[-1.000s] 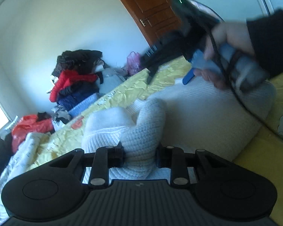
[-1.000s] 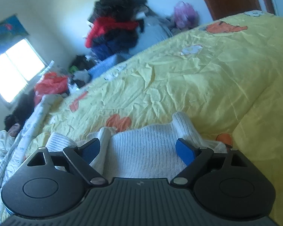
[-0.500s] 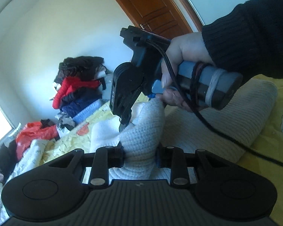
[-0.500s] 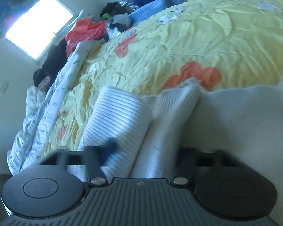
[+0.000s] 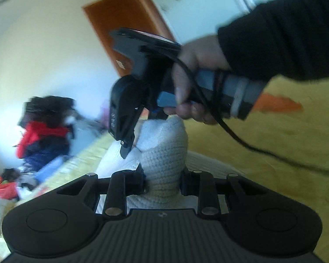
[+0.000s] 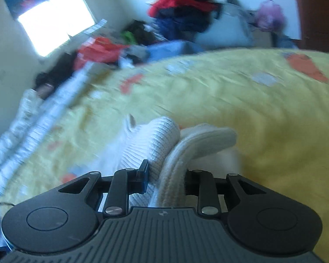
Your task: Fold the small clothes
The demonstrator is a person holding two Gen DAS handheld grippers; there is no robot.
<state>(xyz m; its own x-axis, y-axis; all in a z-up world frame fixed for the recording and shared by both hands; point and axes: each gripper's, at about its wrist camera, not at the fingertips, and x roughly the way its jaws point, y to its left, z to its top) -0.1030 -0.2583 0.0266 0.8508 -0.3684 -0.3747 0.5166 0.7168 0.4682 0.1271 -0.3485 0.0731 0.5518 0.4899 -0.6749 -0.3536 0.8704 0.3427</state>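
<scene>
We take the yellow bedspread as our landmark, the largest thing in both views. It carries orange carrot shapes; the right wrist view shows them plainly, the left wrist view only 1 orange patch past the handle. Beyond the bedspread's far edge a heap of red and dark clothes stands against the wall in both views, blurred in each. Only the right wrist view shows the bright window beyond the bedspread's left side, with a striped white quilt along that edge. Only the left wrist view shows the brown wooden door above the bedspread and a black sleeve with the person's right hand around a grey handle, a black cable trailing from it over the yellow cloth.

The white knitted garment lies bunched on the bedspread, near us in both views. In the left wrist view the left gripper has its 2 fingers pressed in on a raised fold of the knit. The right gripper is seen from its own camera with a thick cream hem and ribbed knit between its fingers, which are closing and press on the cloth. From the left wrist view we see that same gripper from the side, above the fold, its tip down in the knit.

A small pale sticker sits on the right gripper's body; we cannot read it, and the marks on its black housing are too blurred to make out.
</scene>
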